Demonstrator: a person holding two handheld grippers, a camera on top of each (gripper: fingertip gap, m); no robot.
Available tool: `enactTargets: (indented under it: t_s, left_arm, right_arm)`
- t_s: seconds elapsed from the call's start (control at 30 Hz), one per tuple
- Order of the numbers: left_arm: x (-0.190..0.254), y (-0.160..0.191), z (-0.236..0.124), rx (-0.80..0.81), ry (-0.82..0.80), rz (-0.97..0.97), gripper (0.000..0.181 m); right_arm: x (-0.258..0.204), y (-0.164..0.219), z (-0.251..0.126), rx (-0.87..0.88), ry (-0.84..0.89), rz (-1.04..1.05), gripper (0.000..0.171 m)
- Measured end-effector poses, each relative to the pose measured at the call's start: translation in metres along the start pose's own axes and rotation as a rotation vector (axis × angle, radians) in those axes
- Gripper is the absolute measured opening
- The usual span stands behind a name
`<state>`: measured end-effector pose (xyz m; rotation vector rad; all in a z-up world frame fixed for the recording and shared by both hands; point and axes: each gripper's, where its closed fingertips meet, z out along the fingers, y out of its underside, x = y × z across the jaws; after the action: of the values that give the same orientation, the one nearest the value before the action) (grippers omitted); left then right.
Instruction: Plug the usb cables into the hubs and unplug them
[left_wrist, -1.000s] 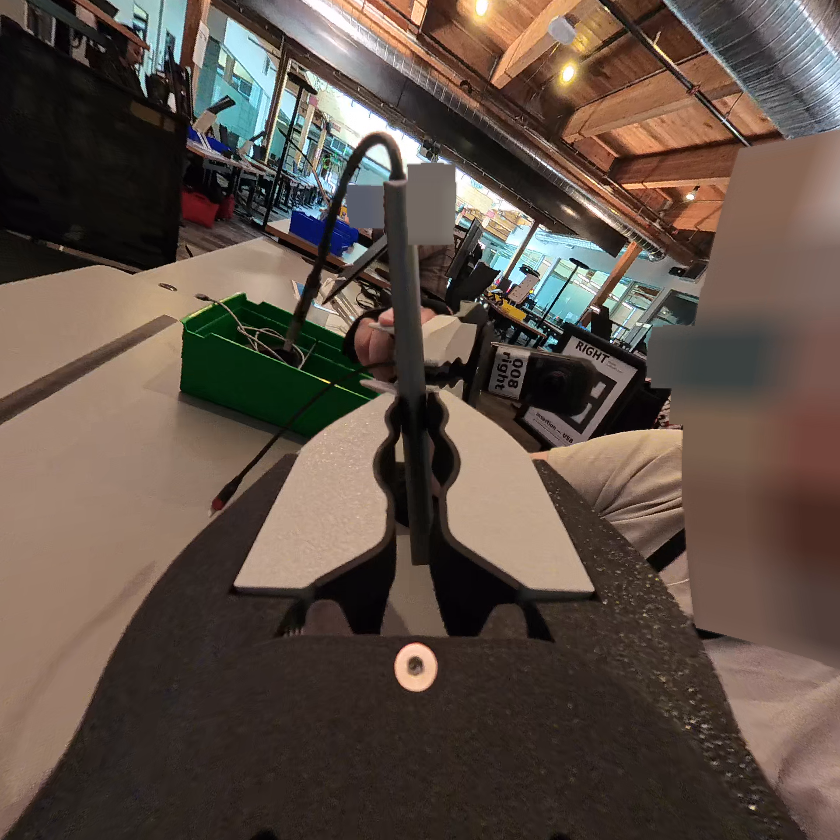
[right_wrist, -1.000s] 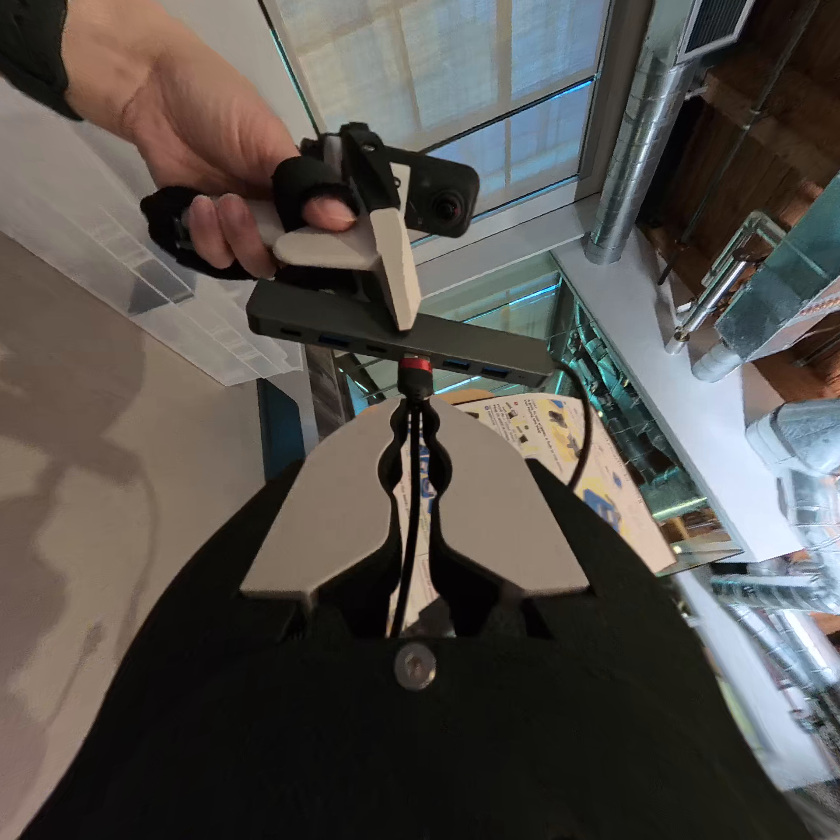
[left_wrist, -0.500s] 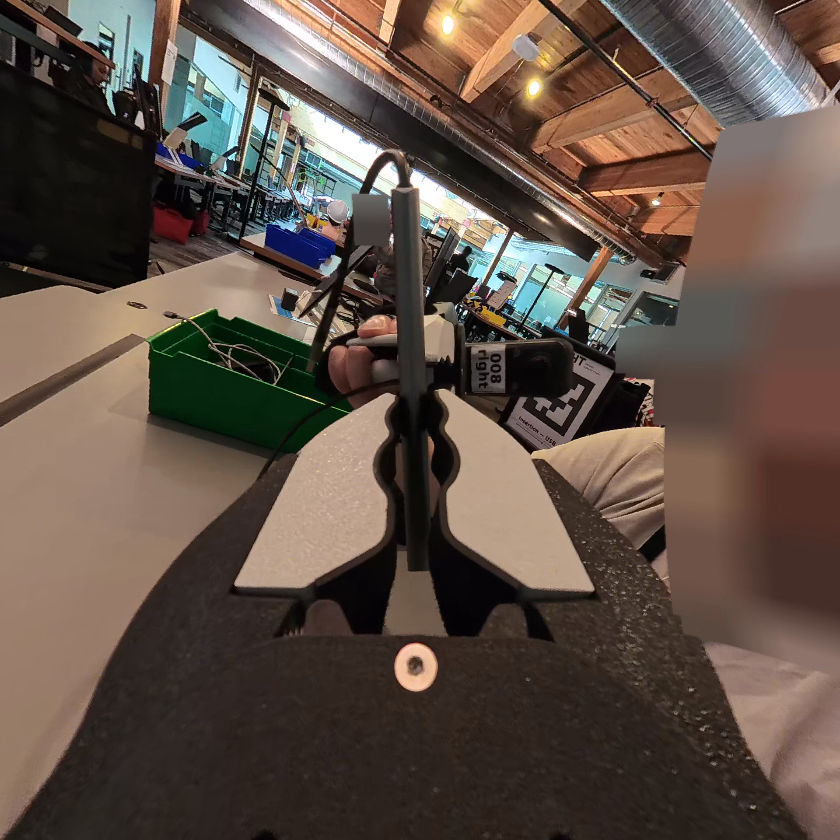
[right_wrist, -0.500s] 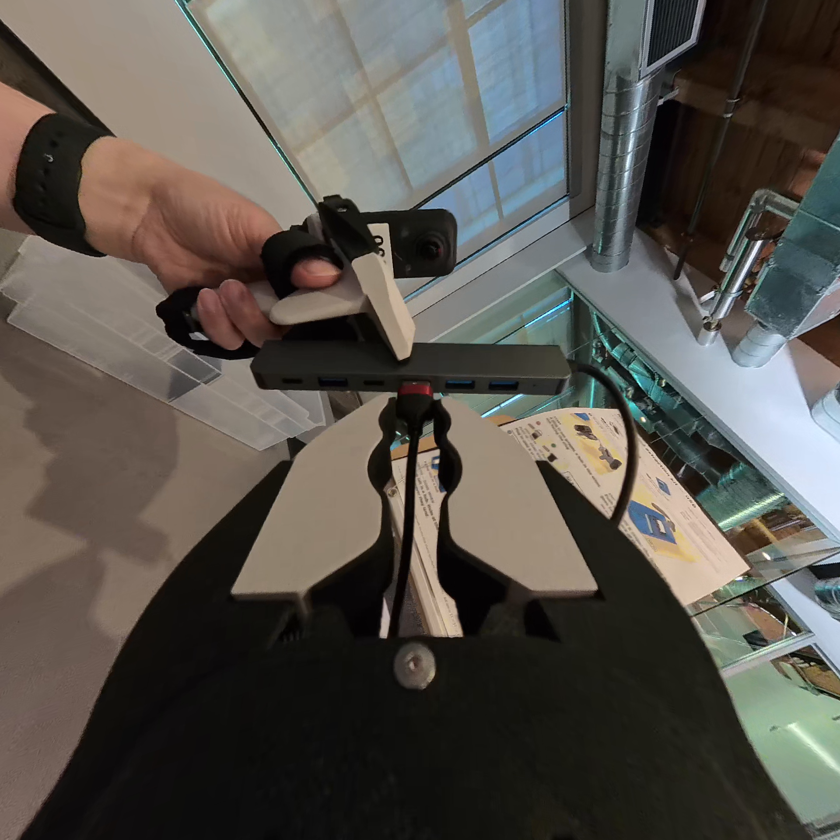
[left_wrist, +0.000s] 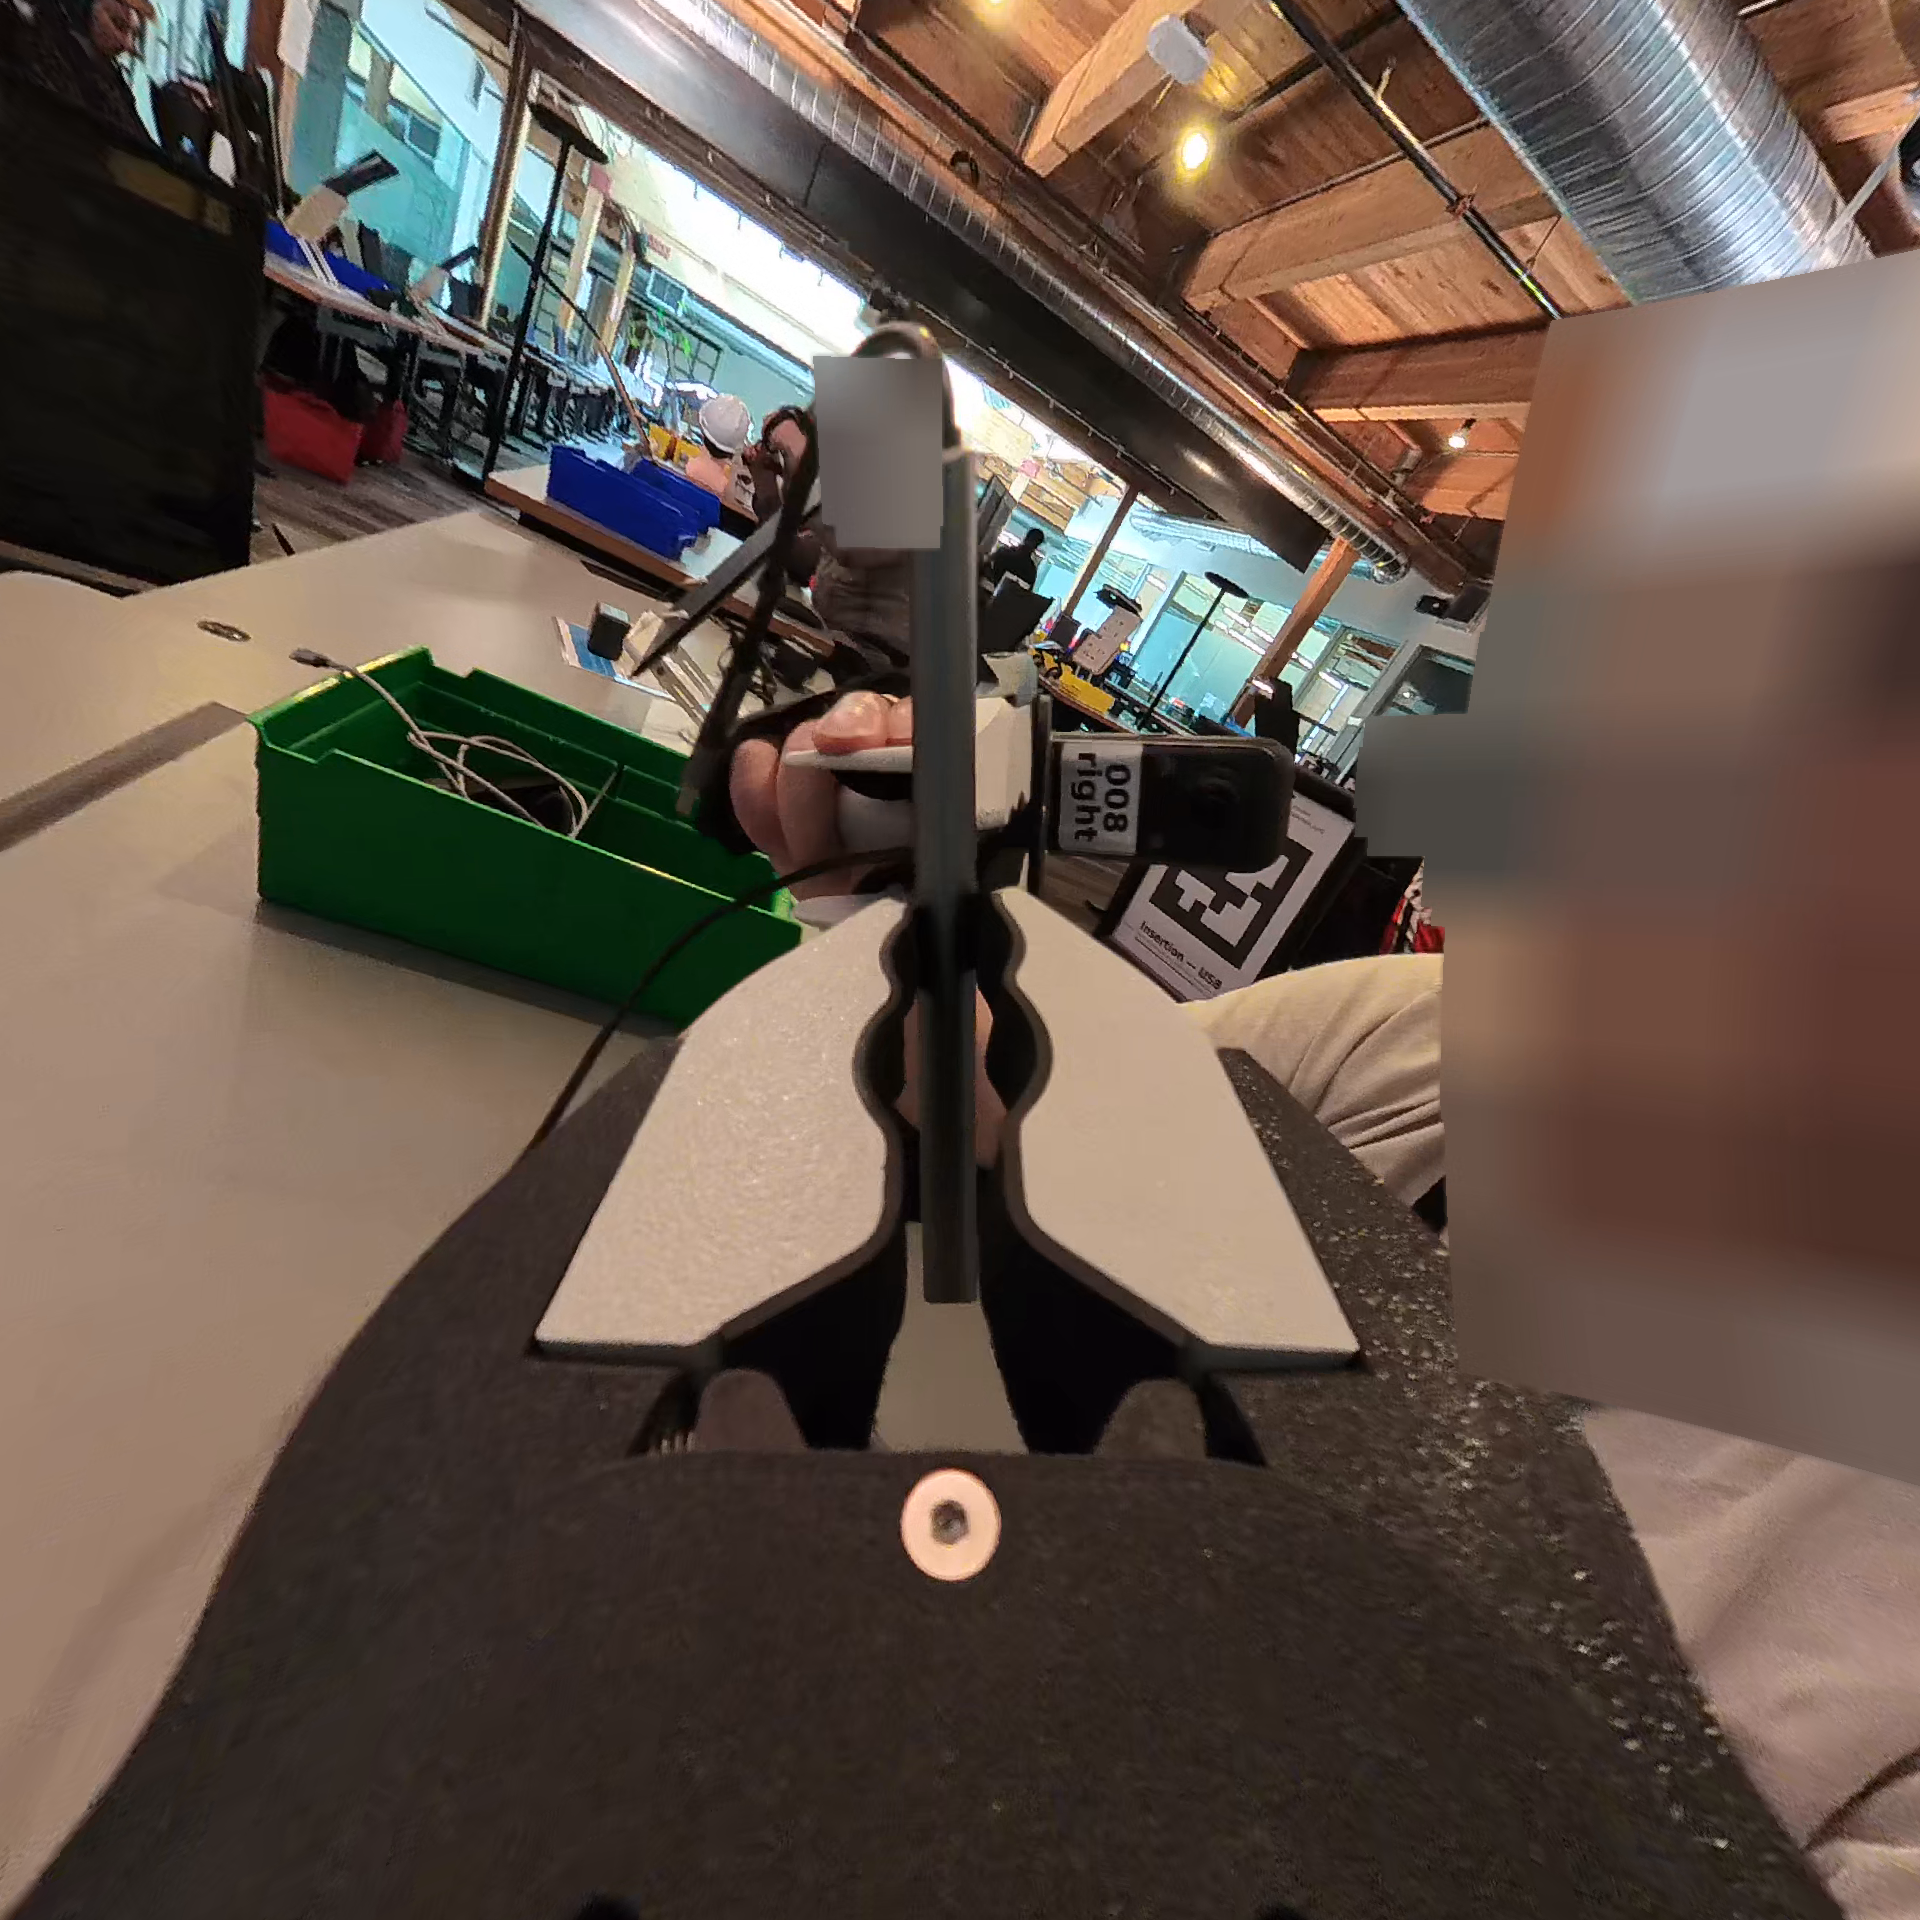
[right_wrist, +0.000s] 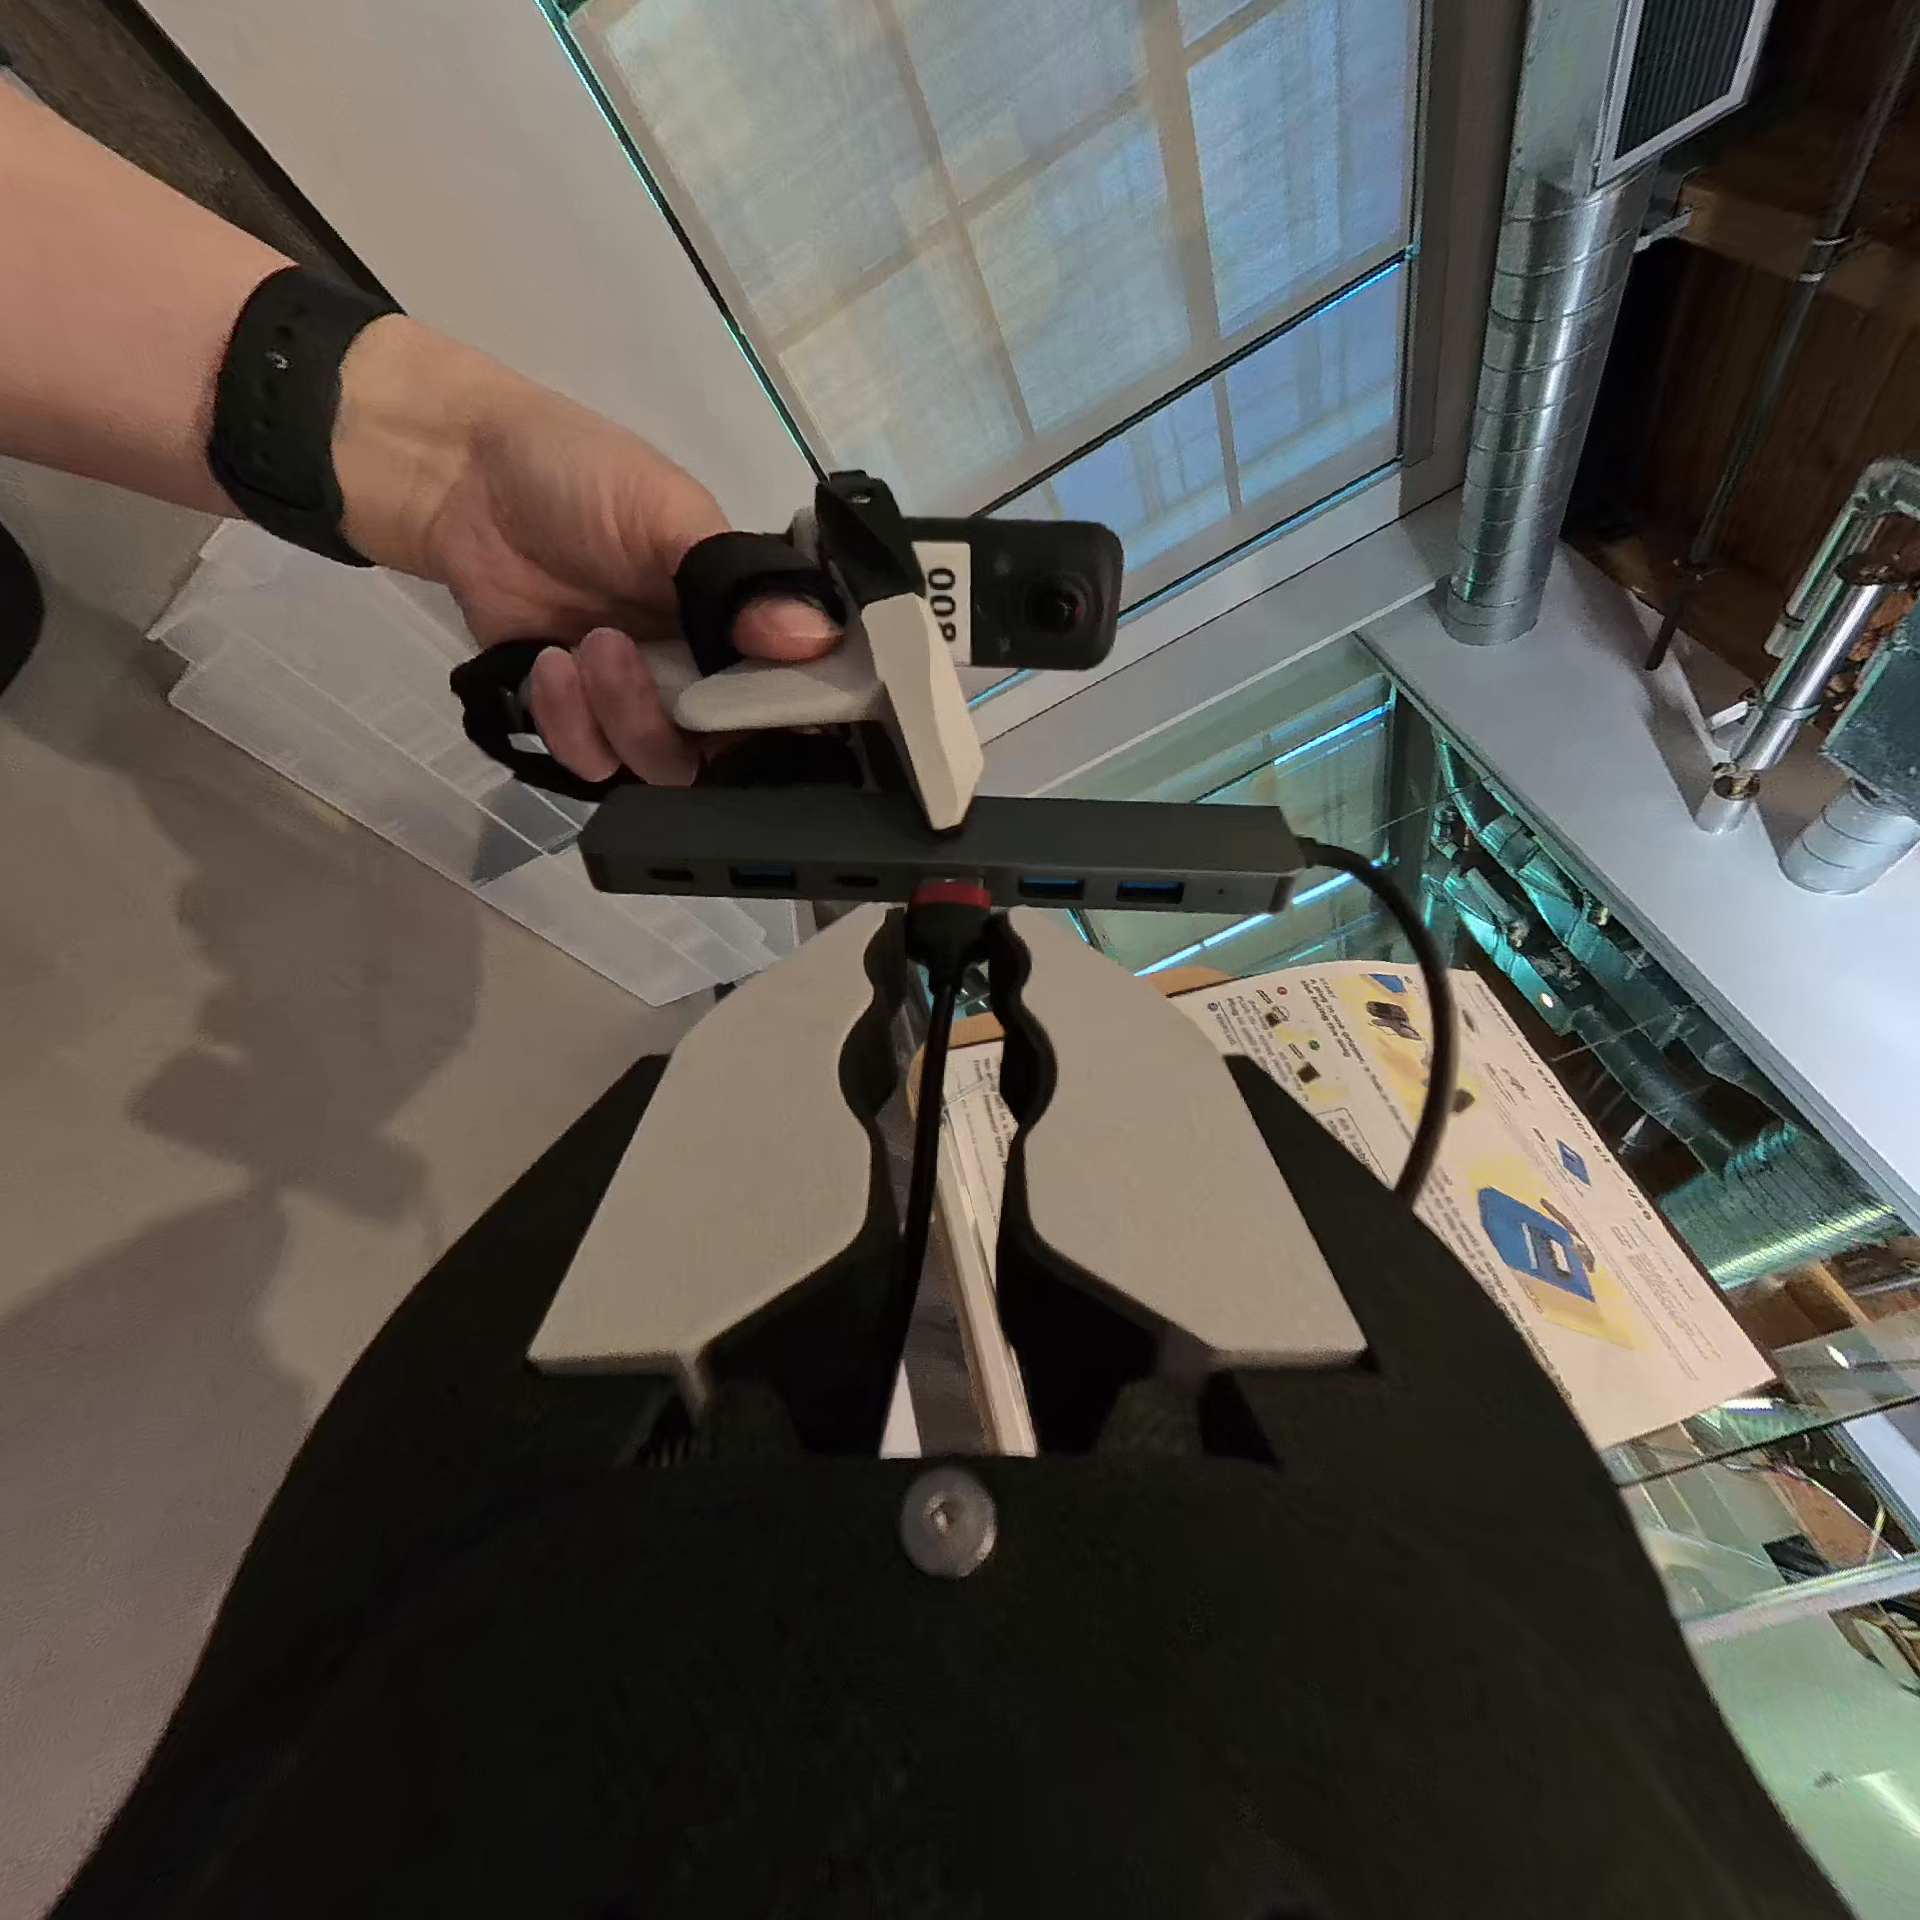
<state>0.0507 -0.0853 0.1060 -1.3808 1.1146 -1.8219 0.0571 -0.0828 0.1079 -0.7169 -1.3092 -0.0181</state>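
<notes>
My left gripper (left_wrist: 948, 914) is shut on a dark grey USB hub (left_wrist: 945, 665), which stands edge-on between its fingers. In the right wrist view the hub (right_wrist: 1091, 826) lies level, held from above by the left gripper (right_wrist: 925, 748) in a person's hand. My right gripper (right_wrist: 948, 925) is shut on a black USB cable (right_wrist: 925, 1122) just behind its red-collared plug (right_wrist: 943, 896). The plug sits against a middle port of the hub. The hub's own black lead (right_wrist: 1434, 1039) curls down on the right. The right gripper (left_wrist: 914, 774) shows beyond the hub.
A green bin (left_wrist: 468, 862) with thin white cables stands on the grey table (left_wrist: 208, 1143) at left. The black cable (left_wrist: 644, 997) trails across the table. A black-and-white marker board (left_wrist: 1226, 904), clear plastic lids (right_wrist: 416, 790) and a printed instruction sheet (right_wrist: 1507, 1195) lie around. Less than 4 cm separates the two grippers' tips.
The hub has levelled out and the red-collared plug has closed the small gap, so it now sits against the hub's port. Both grippers stay shut.
</notes>
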Motion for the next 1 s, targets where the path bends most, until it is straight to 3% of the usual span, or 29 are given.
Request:
enactTargets:
  t_s: [0.27, 0.63, 1.0]
  left_arm:
    - [-0.002, 0.011, 0.006, -0.073, -0.051, 0.005, 0.01]
    - [0.006, 0.003, 0.004, -0.016, -0.026, -0.001, 0.011]
    - [0.0, 0.018, 0.001, -0.112, -0.048, -0.043, 0.01]
  right_arm:
    - [-0.007, 0.003, -0.006, -0.014, -0.088, 0.024, 0.016]
    - [-0.002, -0.006, -0.002, -0.004, -0.024, 0.034, 0.016]
    - [-0.015, -0.001, 0.0, -0.005, -0.09, 0.05, 0.016]
